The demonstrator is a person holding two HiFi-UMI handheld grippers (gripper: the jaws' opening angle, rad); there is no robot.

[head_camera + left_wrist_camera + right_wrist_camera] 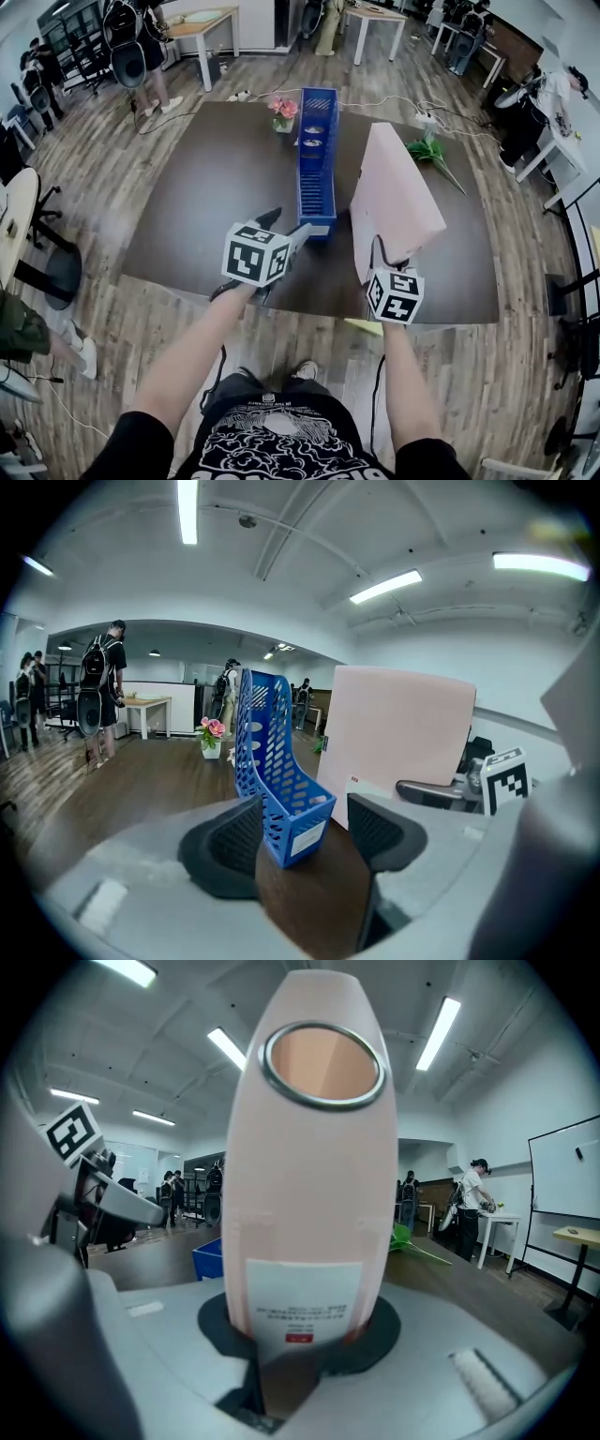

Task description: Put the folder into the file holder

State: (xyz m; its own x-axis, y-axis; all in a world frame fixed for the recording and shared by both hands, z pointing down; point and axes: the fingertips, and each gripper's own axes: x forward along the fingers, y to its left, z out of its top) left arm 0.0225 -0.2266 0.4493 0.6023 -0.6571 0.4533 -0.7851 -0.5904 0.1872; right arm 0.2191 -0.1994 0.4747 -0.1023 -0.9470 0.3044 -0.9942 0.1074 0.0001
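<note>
Both forearms are reaching forward. The left gripper point(289, 225) is pointing slightly downward with its jaws standing wide apart. The right gripper point(380, 262) is clamping the upright pink folder point(394, 187) between its jaws.

Pale pink folder point(398, 192), blue slotted file holder point(317, 164), dark brown table point(206, 187), black-and-white patterned marker cubes point(255, 253), pink flowers point(283, 107), green leaves point(429, 150), grey-brown wood-grain floor point(112, 150).

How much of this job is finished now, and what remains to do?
Done: the right gripper is shut on the pink folder, held upright beside the blue file holder. In hand: the open left gripper is at the holder's near end. Left: the folder is not yet inside the holder.
</note>
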